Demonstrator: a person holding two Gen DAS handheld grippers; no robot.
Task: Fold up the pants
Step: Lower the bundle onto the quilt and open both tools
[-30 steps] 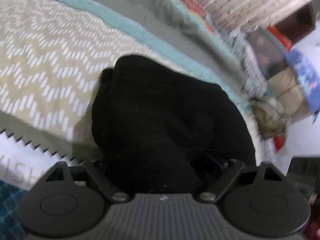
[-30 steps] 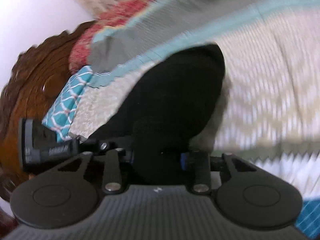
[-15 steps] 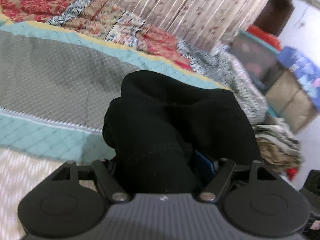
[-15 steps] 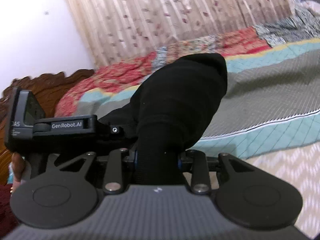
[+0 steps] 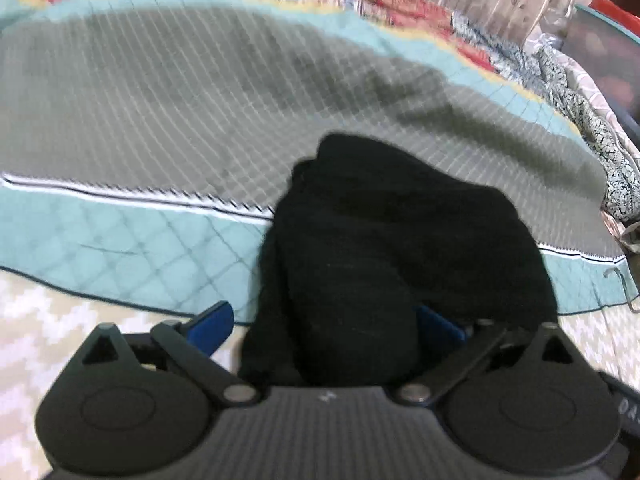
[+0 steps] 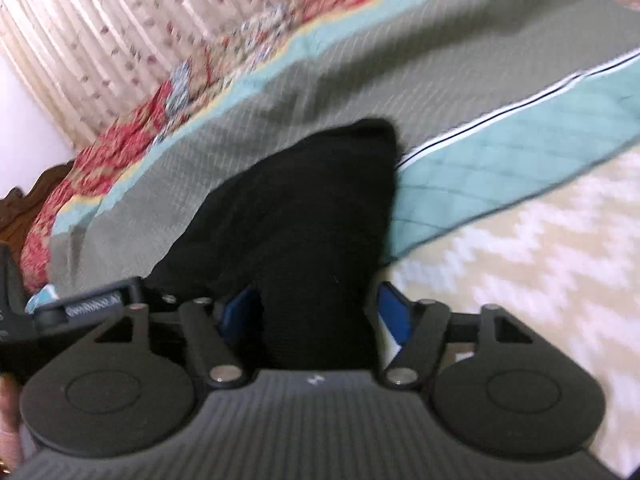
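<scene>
The black pants (image 5: 400,248) are bunched in a folded bundle on the quilted bedspread. In the left wrist view my left gripper (image 5: 328,328) has its blue fingers spread apart, with the cloth lying loose between them. In the right wrist view the pants (image 6: 312,220) run up from my right gripper (image 6: 316,316), whose blue fingers also stand apart on either side of the cloth. The other gripper's black body (image 6: 80,308) shows at the left of the right wrist view.
The bedspread has a grey quilted panel (image 5: 200,100), a teal band (image 5: 120,240) and a beige zigzag area (image 6: 540,260). Patterned bedding (image 6: 120,152) and curtains (image 6: 100,32) lie behind. Piled clothes (image 5: 600,140) sit at the bed's right edge.
Both grippers have come down from holding the bundle high to the bedspread. The fingers of both have spread apart, letting go of the cloth.
</scene>
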